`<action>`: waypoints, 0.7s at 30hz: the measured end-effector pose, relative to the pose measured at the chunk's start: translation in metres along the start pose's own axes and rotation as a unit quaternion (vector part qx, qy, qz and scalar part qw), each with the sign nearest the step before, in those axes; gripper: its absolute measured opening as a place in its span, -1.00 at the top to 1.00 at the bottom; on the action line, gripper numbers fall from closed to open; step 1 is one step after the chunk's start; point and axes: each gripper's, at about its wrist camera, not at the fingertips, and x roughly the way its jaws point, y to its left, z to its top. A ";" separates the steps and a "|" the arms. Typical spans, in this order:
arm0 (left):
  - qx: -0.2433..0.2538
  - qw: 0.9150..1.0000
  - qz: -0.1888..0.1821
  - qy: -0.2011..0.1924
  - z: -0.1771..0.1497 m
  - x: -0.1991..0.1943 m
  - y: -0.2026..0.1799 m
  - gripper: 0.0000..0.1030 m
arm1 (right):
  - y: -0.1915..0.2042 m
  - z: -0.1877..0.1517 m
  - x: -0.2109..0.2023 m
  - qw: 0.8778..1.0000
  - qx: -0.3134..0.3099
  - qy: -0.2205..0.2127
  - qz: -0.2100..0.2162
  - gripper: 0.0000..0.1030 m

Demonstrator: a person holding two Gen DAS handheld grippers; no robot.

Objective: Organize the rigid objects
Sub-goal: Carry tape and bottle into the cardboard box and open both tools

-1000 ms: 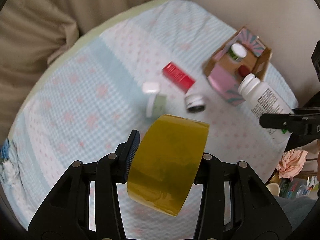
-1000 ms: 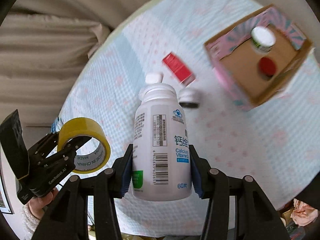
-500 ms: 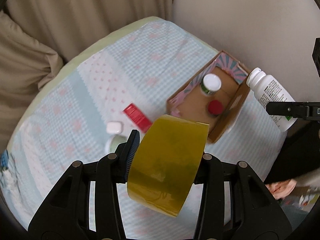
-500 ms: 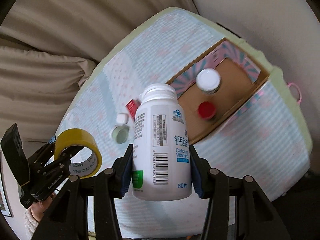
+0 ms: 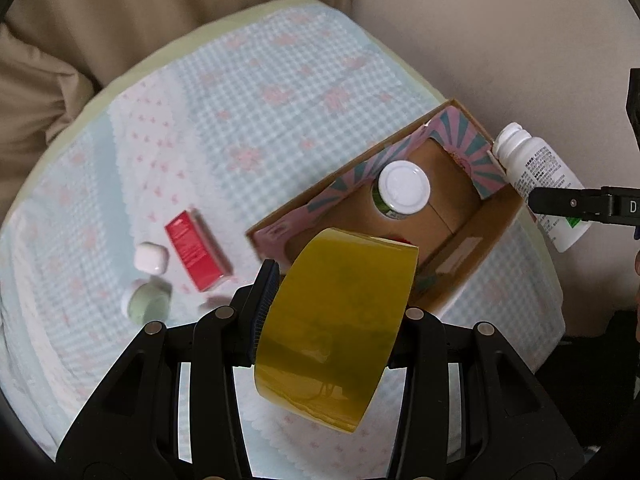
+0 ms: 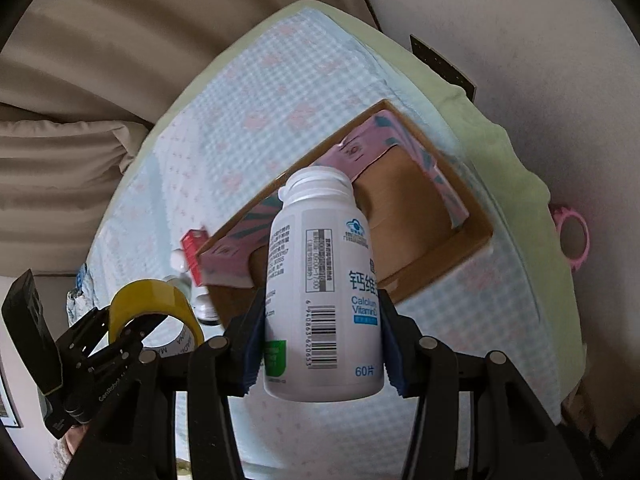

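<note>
My left gripper [image 5: 334,312] is shut on a roll of yellow tape [image 5: 336,328], held in the air just short of the near left wall of an open cardboard box [image 5: 476,248]. Inside the box stands a white-capped jar [image 5: 404,188]; the roll hides most of a red lid behind it. My right gripper [image 6: 322,330] is shut on a white vitamin bottle [image 6: 320,288], cap pointing away, hovering over the box [image 6: 472,236]. That bottle [image 5: 540,188] shows in the left wrist view beside the box's right corner. The tape roll [image 6: 154,300] appears low left in the right wrist view.
On the checked blue cloth [image 5: 240,100] left of the box lie a red carton [image 5: 196,250], a small white cap [image 5: 150,258] and a pale green jar [image 5: 146,306]. Beige curtains [image 5: 120,12] hang behind; a pink ring [image 6: 574,238] hangs off the table's right edge.
Both grippers have swept with their loads toward the box. The box now sits close under each camera, and the loose items have slid to the left of both views.
</note>
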 end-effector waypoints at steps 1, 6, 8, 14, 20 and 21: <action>0.001 1.000 0.001 0.003 0.003 0.006 -0.003 0.25 | -0.004 0.005 0.006 1.000 -0.002 0.003 -0.001 0.10; 0.004 1.000 0.005 0.028 0.020 0.044 -0.012 0.25 | -0.022 0.023 0.034 1.000 -0.006 0.021 -0.011 0.10; 0.002 0.999 0.007 0.037 0.026 0.057 -0.014 0.25 | -0.028 0.029 0.045 0.999 -0.008 0.028 -0.016 0.10; -0.010 0.998 0.006 0.068 0.036 0.100 -0.016 0.25 | -0.045 0.042 0.077 0.999 -0.014 0.040 -0.026 0.10; -0.009 0.996 0.010 0.092 0.043 0.126 -0.022 0.25 | -0.051 0.047 0.098 0.998 -0.020 0.048 -0.042 0.10; -0.007 0.995 0.013 0.095 0.044 0.129 -0.024 0.25 | -0.050 0.049 0.100 0.998 -0.023 0.047 -0.045 0.09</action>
